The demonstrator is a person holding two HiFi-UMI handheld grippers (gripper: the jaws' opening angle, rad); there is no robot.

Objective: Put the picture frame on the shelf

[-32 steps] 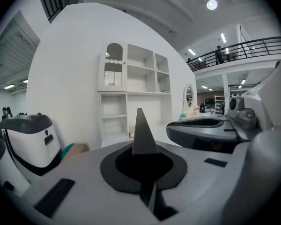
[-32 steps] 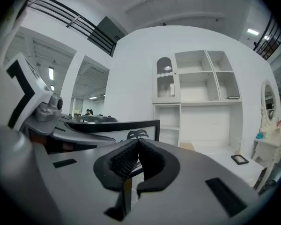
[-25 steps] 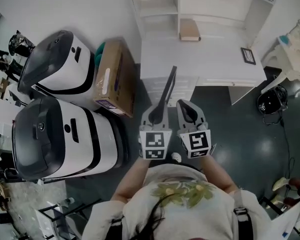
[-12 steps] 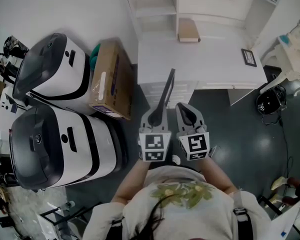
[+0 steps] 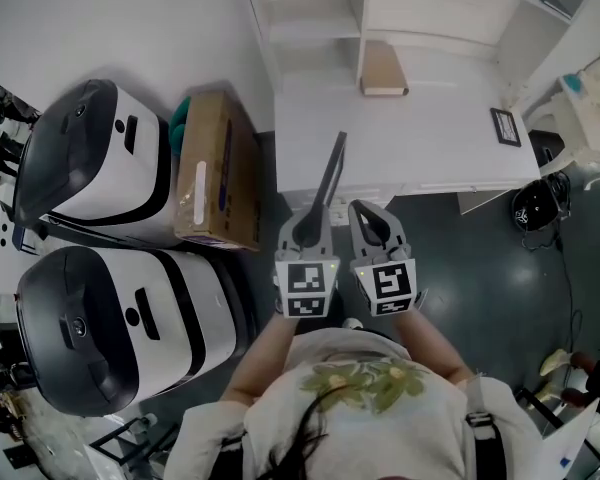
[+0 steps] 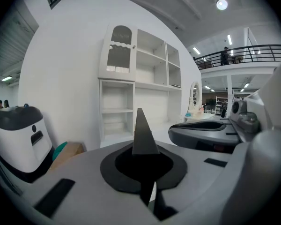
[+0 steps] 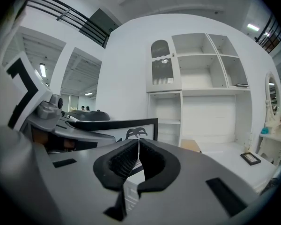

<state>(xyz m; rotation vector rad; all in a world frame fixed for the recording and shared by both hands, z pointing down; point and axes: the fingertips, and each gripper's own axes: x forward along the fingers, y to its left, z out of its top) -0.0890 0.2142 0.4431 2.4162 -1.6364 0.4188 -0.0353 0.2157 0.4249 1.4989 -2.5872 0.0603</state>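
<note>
My left gripper (image 5: 313, 226) is shut on a thin black picture frame (image 5: 332, 173), which sticks out edge-on from its jaws toward the white shelf unit (image 5: 420, 143). In the left gripper view the frame (image 6: 143, 132) rises as a dark wedge from the shut jaws (image 6: 143, 167), with the shelf unit (image 6: 136, 83) ahead. My right gripper (image 5: 372, 218) is level beside the left one, shut with nothing between its pads (image 7: 138, 159). The right gripper view shows the frame's face (image 7: 118, 124) at the left, with a dark figure on white, and the shelves (image 7: 201, 88) behind.
Two big white-and-black machines (image 5: 105, 158) (image 5: 110, 318) stand at the left, with a cardboard box (image 5: 215, 173) against the shelf unit's side. A small brown box (image 5: 383, 68) and a little dark frame (image 5: 505, 126) lie on the counter. A white table (image 5: 590, 108) stands at the right.
Both grippers and the frame have come closer to the shelf unit; the frame's tip now reaches over the counter's front edge. The grip has not changed.
</note>
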